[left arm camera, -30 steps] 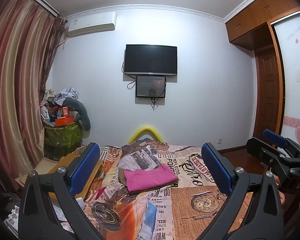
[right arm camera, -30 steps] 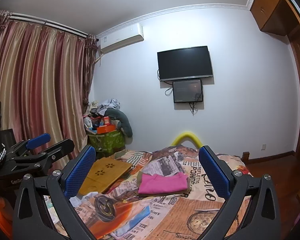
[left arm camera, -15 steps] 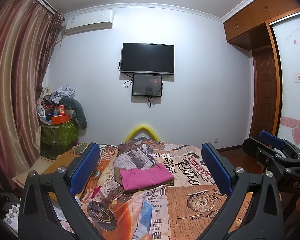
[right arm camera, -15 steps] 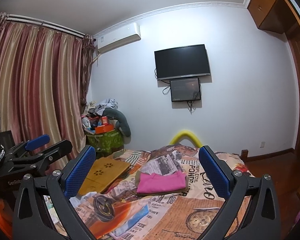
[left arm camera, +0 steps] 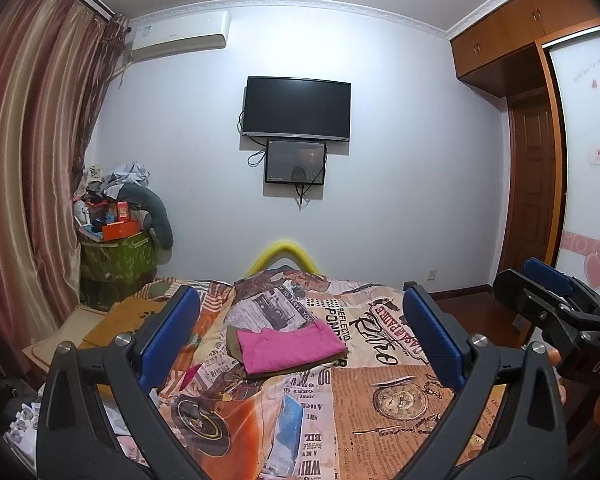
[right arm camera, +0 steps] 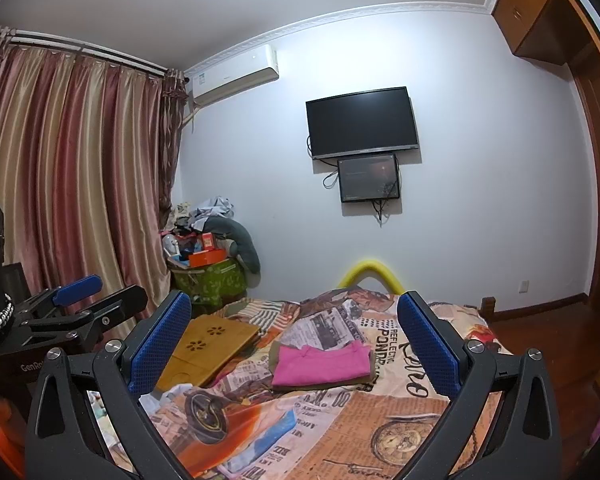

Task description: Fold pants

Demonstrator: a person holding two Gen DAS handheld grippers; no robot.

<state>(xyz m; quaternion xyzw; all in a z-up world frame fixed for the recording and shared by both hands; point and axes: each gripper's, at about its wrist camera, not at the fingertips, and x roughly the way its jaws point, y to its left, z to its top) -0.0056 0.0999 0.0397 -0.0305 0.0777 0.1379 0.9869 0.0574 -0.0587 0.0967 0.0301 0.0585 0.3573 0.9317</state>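
Note:
A folded pink garment [left arm camera: 288, 346] lies on top of a folded olive-brown one [left arm camera: 233, 340] on the bed, far ahead of both grippers. It also shows in the right wrist view [right arm camera: 320, 365]. My left gripper [left arm camera: 300, 332] is open and empty, held above the near part of the bed. My right gripper [right arm camera: 294, 338] is open and empty too. Each gripper shows at the edge of the other's view: the right gripper [left arm camera: 552, 300] and the left gripper [right arm camera: 80, 300].
The bed has a newspaper-print cover [left arm camera: 380, 392]. A wooden lap tray [right arm camera: 208, 344] lies on its left side. A green box piled with clutter [left arm camera: 116, 256] stands by the curtains [left arm camera: 28, 184]. A TV [left arm camera: 296, 106] hangs on the far wall. A wardrobe [left arm camera: 580, 168] stands at right.
Both grippers have shifted slightly, so the folded stack and room sit a little differently in view. Both stay open and empty. The clothes have not moved.

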